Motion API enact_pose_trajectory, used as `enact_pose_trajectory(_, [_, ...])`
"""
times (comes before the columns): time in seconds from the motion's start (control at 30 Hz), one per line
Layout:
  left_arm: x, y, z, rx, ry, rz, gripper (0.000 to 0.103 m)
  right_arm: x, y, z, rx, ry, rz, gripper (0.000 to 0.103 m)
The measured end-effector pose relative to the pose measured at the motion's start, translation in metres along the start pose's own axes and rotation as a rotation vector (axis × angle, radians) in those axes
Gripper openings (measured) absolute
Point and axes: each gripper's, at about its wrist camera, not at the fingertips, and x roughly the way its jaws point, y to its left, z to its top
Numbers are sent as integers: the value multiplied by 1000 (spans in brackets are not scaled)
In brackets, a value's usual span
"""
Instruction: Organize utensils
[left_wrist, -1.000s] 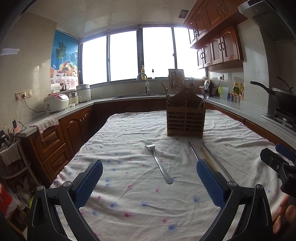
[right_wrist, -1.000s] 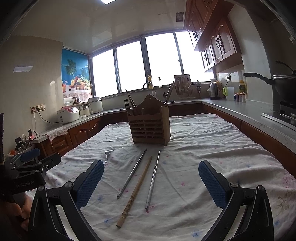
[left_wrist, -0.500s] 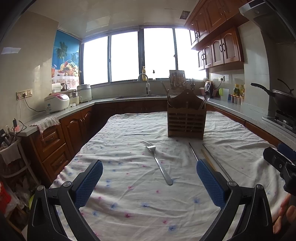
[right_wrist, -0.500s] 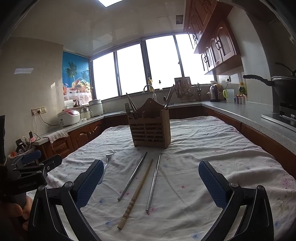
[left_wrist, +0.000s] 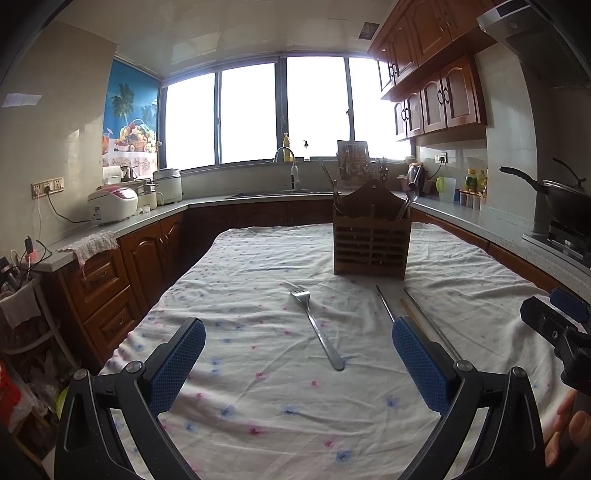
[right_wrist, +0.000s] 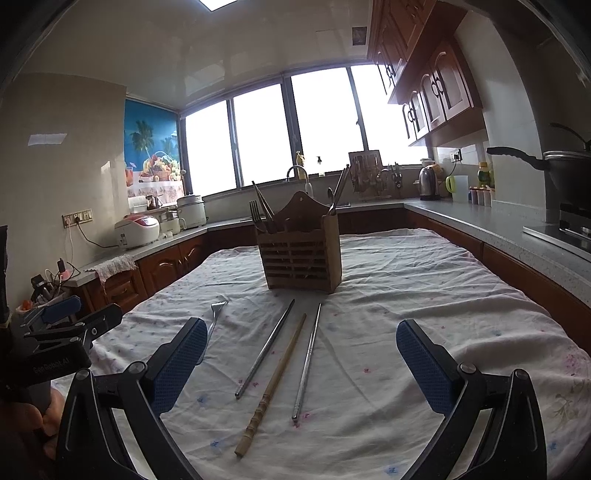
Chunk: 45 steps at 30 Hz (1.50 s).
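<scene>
Both tools, left (left_wrist: 297, 363) and right (right_wrist: 301, 365), gape empty above the tabletop (right_wrist: 424, 295). Before the holder (right_wrist: 300, 256) lie a fork (left_wrist: 317, 326) and three chopsticks (right_wrist: 275, 382), apparently awaiting pickup; any grasp needs a low pinch across a thin shaft.

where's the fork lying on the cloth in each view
Left wrist: the fork lies mid-frame, between the open fingers, tines toward the holder.
Right wrist: only its tine end shows, left of center, behind the left fingertip.
Shared landmark: the wooden utensil holder.
</scene>
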Motion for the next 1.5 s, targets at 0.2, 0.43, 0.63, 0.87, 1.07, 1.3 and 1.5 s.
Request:
enact_pose_trajectory(0.2, [1,-1,0,7,2,-3,102,0,0,0,0,2,1,103])
enact_pose_trajectory(0.43, [0,-3,-1,15,-7,0,102,2,0,-1,0,3,2,103])
enact_pose_trajectory(0.63, [-1,-4,-1,14,-8,-2,102,2,0,-1,-1,2,2,103])
enact_pose_trajectory(0.87, [-2,-3,0,10,-7,-10,102,2,0,-1,0,4,3,103])
enact_pose_trajectory(1.07, [-1,-5,0,10,-6,-12,102,3,1,0,-1,8,4,103])
enact_pose_trajectory(1.3, [0,-5,0,9,-5,-12,102,3,1,0,-2,7,4,103])
enact_pose_trajectory(1.5, [1,-6,-1,6,-3,-14,102,3,1,0,-1,7,5,103])
